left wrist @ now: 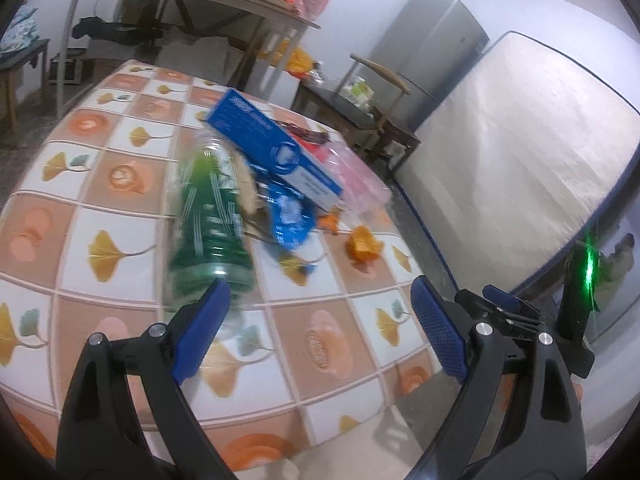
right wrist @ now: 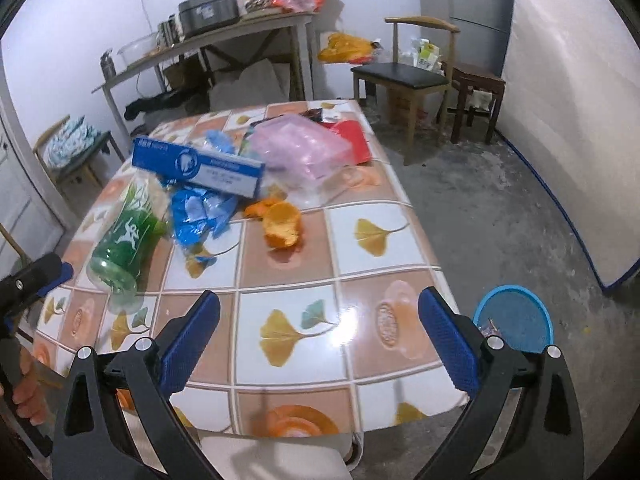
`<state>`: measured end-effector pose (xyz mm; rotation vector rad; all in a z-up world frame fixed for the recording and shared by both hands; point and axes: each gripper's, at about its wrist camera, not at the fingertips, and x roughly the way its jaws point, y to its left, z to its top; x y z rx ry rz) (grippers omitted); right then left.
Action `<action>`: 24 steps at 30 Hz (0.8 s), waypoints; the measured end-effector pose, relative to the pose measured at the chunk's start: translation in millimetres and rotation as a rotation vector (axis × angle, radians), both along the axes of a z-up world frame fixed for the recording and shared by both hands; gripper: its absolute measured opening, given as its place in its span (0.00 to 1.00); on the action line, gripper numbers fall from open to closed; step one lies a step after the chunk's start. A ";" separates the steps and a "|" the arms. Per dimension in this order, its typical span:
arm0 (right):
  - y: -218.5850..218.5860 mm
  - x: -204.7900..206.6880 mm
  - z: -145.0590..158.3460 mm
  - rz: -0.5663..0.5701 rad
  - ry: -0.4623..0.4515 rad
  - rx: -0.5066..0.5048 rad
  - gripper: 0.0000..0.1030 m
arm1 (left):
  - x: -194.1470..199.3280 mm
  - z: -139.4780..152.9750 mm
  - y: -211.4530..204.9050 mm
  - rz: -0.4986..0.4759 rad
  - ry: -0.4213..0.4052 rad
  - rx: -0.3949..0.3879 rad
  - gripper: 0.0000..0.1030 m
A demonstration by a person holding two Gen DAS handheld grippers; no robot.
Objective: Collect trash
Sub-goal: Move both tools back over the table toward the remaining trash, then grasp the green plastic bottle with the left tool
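Jaws on both the left gripper [left wrist: 320, 304] and the right gripper [right wrist: 320, 320] stand spread wide and grasp nothing. Between them lies the trash on the tiled counter [right wrist: 380, 240]: a green bottle [right wrist: 124, 236] on its side, nearest the left gripper, with a blue box [right wrist: 200, 168], blue wrapper [right wrist: 196, 216], orange peel [right wrist: 282, 226] and pink bag [right wrist: 304, 148] beyond. A blue bin [right wrist: 516, 320] sits on the floor by the right gripper.

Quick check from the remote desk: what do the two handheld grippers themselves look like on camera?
Both match. The left gripper and right gripper each have black plastic A-frame arms with triangular cut-outs, silver pivot pins, and blue pads with a fine dotted texture. A green light glows on the right gripper's body in the left view. No cables or sleeves visible.
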<state>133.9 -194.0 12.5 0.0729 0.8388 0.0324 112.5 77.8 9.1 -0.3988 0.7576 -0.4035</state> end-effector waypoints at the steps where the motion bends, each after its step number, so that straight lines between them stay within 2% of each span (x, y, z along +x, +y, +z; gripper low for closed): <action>1: 6.7 4.2 -1.5 0.004 0.002 -0.020 0.94 | 0.1 -0.8 5.5 0.012 -0.001 0.003 0.85; 7: 43.2 15.3 -5.2 0.057 -0.021 -0.127 0.94 | 1.8 -3.9 30.0 0.068 -0.008 0.013 0.85; 10: 55.2 20.5 -4.8 0.086 -0.024 -0.137 0.94 | 2.0 -6.4 42.5 0.097 -0.006 0.019 0.85; 19: 66.7 24.4 -12.9 0.188 -0.041 0.027 0.94 | -2.9 -17.0 62.6 0.161 0.017 0.118 0.85; 24: 67.2 28.1 -20.6 0.205 -0.003 0.051 0.94 | 14.3 -22.3 58.1 0.154 0.045 0.082 0.85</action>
